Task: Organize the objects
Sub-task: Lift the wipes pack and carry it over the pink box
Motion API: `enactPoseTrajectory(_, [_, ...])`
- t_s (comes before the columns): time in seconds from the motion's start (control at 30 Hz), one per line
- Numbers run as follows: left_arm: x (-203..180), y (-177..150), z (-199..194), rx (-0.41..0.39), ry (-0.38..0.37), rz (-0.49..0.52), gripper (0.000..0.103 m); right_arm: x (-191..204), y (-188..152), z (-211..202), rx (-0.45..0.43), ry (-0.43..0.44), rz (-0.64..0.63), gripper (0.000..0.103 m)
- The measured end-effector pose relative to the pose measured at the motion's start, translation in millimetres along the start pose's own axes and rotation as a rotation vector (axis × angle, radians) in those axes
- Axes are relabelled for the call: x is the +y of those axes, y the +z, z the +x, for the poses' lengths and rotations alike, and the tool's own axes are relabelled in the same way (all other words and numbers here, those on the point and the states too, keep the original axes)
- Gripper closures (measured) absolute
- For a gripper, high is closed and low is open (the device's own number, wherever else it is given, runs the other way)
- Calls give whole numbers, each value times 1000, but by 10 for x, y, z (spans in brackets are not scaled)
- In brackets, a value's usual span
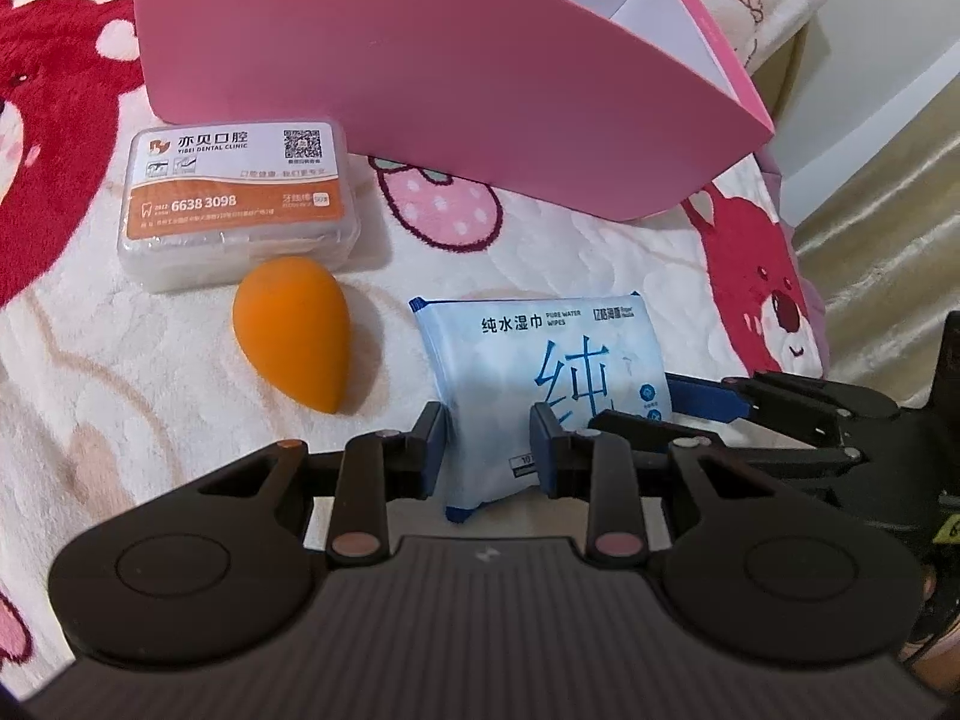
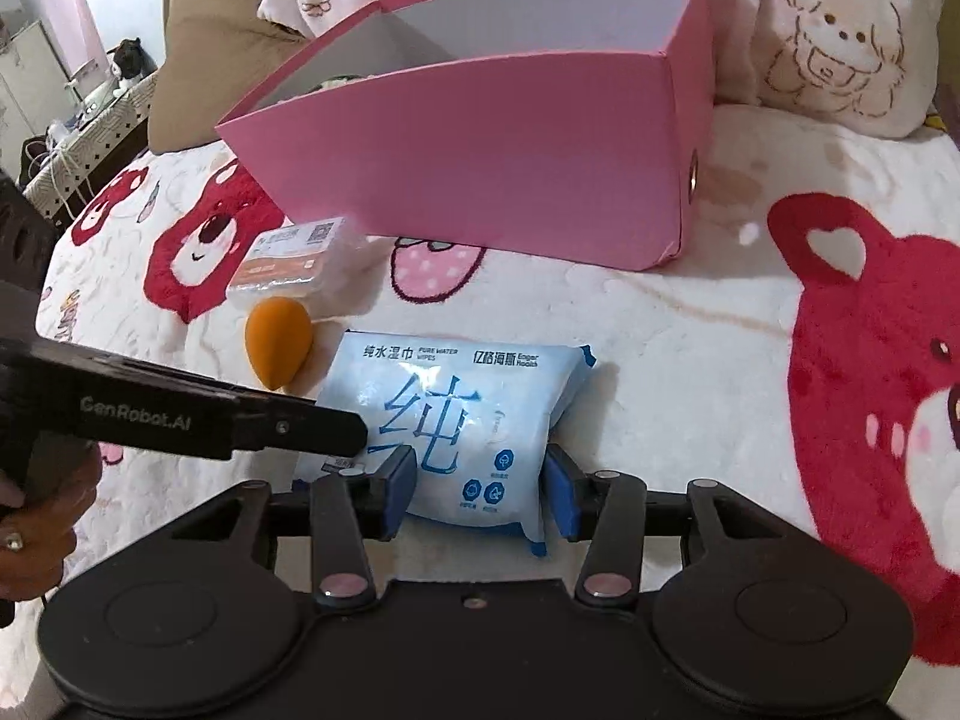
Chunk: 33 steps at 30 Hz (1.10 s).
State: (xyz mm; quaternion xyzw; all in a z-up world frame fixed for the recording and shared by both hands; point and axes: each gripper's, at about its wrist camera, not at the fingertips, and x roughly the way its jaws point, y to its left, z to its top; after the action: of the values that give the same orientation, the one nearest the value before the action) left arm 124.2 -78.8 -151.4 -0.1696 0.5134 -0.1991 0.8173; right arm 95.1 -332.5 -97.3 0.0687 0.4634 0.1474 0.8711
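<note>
A pale blue wet-wipes pack [image 1: 540, 354] [image 2: 456, 408] lies on the bear-print blanket. My left gripper [image 1: 489, 444] is shut on its near left corner; one of its black fingers [image 2: 288, 423] reaches in from the left in the right wrist view. My right gripper [image 2: 480, 495] straddles the pack's near right end. Its left pad touches the pack, its right pad stands just off it, so it is open. An orange teardrop sponge [image 1: 294, 336] [image 2: 279, 348] and a clear floss-pick box [image 1: 240, 204] [image 2: 288, 264] lie to the left. Behind them stands an open pink box [image 1: 420, 90] [image 2: 480, 168].
The blanket [image 2: 720, 330] covers a bed, with printed pillows [image 2: 840, 48] behind the pink box. The bed's edge [image 1: 798, 228] drops off close to the pack on the right in the left wrist view. A person's hand [image 2: 36, 540] holds the left gripper.
</note>
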Motion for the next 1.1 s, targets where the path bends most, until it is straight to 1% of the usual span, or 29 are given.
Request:
enactPoseTrajectory(0.1, [-13, -8, -7, -1, 0, 13, 75, 5, 9, 13, 0, -7, 8, 48])
enactPoseTrajectory(0.2, [-20, -8, -21, -4, -3, 15, 75, 47, 5, -4, -7, -15, -20, 48])
enactPoseTrajectory(0.27, [-31, -4, -42, -5, -13, 15, 75, 101, -6, -32, -11, -25, -54, 48])
enactPoseTrajectory(0.37, [-56, -20, -106, -2, -34, 15, 75, 171, -17, -123, -12, -35, -57, 46])
enactPoseTrajectory(0.47, [-82, -60, -227, 15, -58, 10, 73, 293, -9, -245, -36, -43, -87, 42])
enactPoseTrajectory(0.53, [-111, -99, -313, 41, -55, 17, 73, 413, 4, -338, -52, -40, -118, 39])
enactPoseTrajectory(0.63, [-152, -158, -473, 26, -40, 33, 73, 563, -8, -477, -80, -33, -140, 36])
enactPoseTrajectory(0.7, [-136, -168, -586, 23, -60, 13, 73, 637, -18, -555, -97, -33, -143, 34])
enactPoseTrajectory(0.77, [-147, -158, -696, 18, -81, 10, 73, 717, -11, -642, -121, -57, -159, 34])
enactPoseTrajectory(0.83, [-203, -120, -834, 4, -84, 34, 73, 807, 24, -747, -156, -71, -172, 34])
enactPoseTrajectory(0.93, [-335, 20, -1060, -24, -73, 118, 73, 885, 138, -908, -172, -80, -164, 34])
enactPoseTrajectory(1.03, [-469, 199, -1289, -56, -58, 199, 73, 913, 298, -1071, -186, -57, -132, 34])
enactPoseTrajectory(1.1, [-535, 335, -1439, -79, -49, 231, 73, 933, 429, -1174, -199, -36, -123, 35])
